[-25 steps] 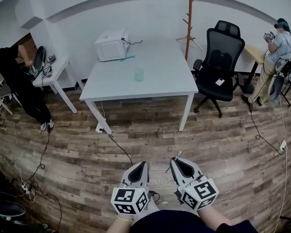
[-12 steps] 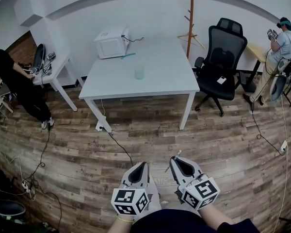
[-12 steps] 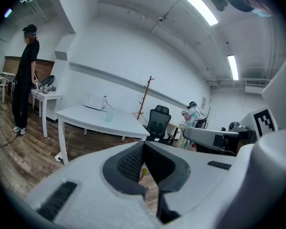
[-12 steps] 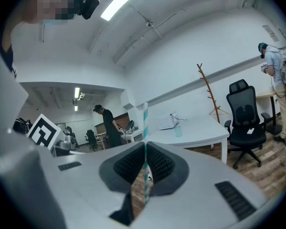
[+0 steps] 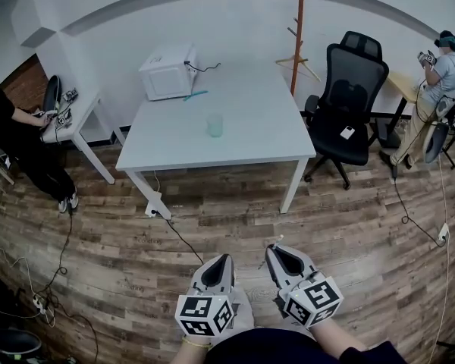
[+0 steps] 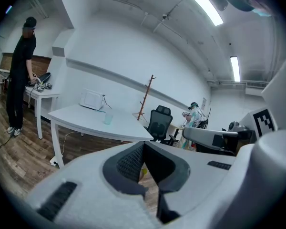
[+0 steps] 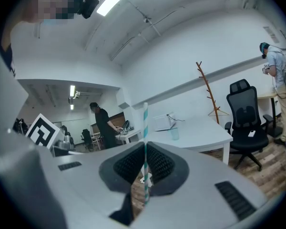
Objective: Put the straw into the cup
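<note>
Teal-and-white striped, that's the straw [image 7: 145, 120], and it's clamped in the right gripper [image 7: 145, 163], jaws closed on it, pads pinching it on both sides. Its long axis runs up through the seam of the jaws, and most of its length sticks out past the tips. In the head view only a thin end pokes forward from that gripper [image 5: 275, 250].

The left gripper [image 6: 144, 162] has its jaws drawn together with nothing between them, just a sliver of wooden floor [image 5: 235, 218] showing through the gap. It rides close beside the right one, both low at the person's waist.

Now the target: the cup [image 5: 214, 125], pale and see-through, stands upright near the middle of the tabletop [image 5: 273, 135], mouth up, with bare surface all round it. The microwave [image 5: 167, 72] sits back at the far left corner, well clear.

Here's the relation that matters. The cup lies well ahead of both grippers, across a wide stretch of floor, a little left of the right gripper's line in the head view. In the right gripper view it shows just right of the straw [image 7: 174, 133]. Neither gripper is meaningfully nearer, but the right one carries the load, so my read is that it has to close the whole gap and bring the straw's free end down over the open mouth
</note>
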The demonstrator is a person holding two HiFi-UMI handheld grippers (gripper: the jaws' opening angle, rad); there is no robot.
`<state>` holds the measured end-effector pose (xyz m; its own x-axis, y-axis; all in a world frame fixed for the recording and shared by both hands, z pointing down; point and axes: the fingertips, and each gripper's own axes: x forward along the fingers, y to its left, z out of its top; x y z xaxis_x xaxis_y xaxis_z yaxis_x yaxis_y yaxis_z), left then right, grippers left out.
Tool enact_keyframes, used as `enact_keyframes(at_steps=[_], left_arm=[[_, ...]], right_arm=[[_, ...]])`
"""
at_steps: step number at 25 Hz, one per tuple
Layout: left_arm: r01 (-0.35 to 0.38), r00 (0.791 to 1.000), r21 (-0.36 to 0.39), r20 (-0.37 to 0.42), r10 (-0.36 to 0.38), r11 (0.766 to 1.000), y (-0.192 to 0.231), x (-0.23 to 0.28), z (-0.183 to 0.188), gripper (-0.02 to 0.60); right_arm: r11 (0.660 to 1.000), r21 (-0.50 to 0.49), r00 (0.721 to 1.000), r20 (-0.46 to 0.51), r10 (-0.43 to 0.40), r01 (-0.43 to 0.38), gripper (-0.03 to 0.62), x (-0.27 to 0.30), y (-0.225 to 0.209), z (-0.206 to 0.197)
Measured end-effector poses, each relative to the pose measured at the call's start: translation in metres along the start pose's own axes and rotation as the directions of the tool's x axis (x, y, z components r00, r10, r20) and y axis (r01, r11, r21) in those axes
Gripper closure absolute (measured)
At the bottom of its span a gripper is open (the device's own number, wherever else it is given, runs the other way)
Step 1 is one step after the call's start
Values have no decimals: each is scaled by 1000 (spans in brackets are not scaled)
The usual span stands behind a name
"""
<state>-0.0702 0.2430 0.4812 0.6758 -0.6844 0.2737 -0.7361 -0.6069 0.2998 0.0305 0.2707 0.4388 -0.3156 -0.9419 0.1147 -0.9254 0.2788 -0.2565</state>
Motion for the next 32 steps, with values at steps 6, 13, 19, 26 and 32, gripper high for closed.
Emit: enact_keyframes(at_steps=[6,13,19,26,32], left_arm=[[7,1000,9,-8,-7,1000,32,37,28,568],[13,1000,17,-14,-13,1000,69,77,56,568],[25,1000,17,-12,-25,1000,95,110,79,568],[41,999,13,-18,-41,999,116,142,96,568],[61,998,15,-19,-61,998,134,161,109,568]], right_arm=[[1000,7,1000,-3,-8,8,560,52,-15,15],[1000,17,1000,7,-15,15,560,109,-29,30],[999,18,1000,6,-31,31,560,149,-43,42],[998,17,998,10,-56,55,560,183,-59,56],[997,17,998,3,-69,69,560,210,-65,59]])
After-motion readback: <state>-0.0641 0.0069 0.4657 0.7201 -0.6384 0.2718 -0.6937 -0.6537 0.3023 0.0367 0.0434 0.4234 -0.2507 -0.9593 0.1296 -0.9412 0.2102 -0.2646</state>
